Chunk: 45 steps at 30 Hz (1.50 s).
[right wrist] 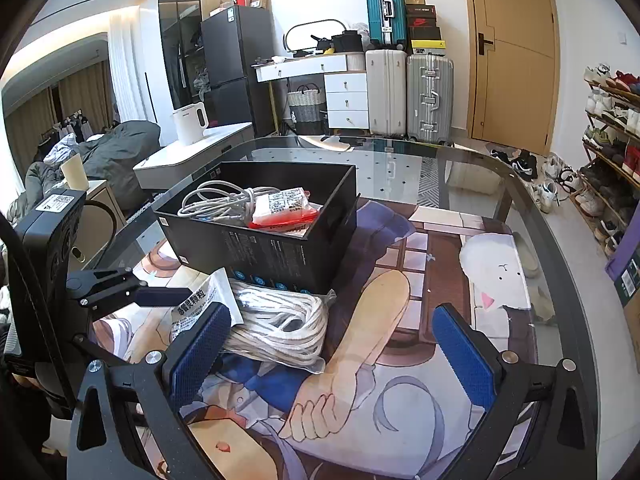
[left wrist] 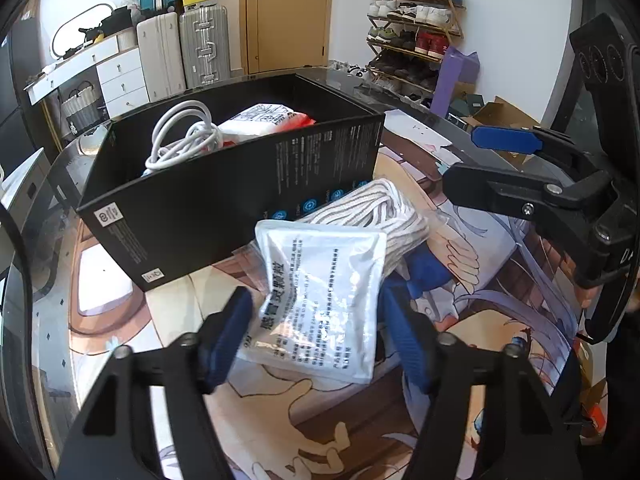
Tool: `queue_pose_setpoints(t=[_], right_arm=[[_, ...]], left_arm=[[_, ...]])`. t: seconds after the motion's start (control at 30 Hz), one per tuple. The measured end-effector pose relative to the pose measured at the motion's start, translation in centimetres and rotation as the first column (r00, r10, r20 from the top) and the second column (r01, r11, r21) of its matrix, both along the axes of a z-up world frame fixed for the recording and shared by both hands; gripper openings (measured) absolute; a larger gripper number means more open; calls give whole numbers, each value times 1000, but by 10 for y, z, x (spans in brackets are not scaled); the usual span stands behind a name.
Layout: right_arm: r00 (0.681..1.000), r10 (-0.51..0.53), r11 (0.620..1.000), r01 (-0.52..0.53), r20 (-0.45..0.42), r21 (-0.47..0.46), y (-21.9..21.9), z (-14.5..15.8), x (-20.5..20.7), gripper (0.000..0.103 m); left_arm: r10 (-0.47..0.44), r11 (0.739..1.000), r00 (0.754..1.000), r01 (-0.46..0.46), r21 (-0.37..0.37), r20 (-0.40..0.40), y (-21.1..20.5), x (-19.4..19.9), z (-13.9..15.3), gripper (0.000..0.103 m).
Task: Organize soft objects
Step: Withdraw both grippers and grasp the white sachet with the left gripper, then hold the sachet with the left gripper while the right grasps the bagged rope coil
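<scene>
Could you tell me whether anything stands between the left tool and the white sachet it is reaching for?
Nothing visible does: the white sachet lies directly between the open fingers of the left tool, propped on the bagged rope.

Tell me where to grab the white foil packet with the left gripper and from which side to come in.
Grip the white foil packet across its flat sealed side edges, near the lower half, coming straight in from the near side. It leans tilted on the bagged rope coil, its face toward the left gripper, whose open fingers already flank both edges. The black box behind blocks any far-side approach.
</scene>
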State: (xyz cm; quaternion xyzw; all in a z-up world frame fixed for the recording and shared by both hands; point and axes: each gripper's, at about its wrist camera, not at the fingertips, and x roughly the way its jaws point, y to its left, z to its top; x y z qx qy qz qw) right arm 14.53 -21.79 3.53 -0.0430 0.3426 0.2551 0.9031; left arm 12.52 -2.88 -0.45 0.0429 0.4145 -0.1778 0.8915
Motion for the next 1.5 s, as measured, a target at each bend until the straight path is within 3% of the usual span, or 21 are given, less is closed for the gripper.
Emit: queue_pose_setpoints(t=[0.53, 1.13, 1.5], right_arm=[[1000, -3, 1000, 3, -14, -6, -2, -8, 3, 102], [998, 42, 999, -44, -47, -32, 17, -17, 3, 102], [983, 123, 980, -142, -135, -139, 53, -42, 17, 102]], left_arm=[[20, 999, 1000, -19, -29, 22, 10, -16, 6, 44], [141, 988, 988, -136, -73, 71, 49, -21, 12, 44], [181, 980, 981, -174, -92, 73, 64, -26, 13, 44]])
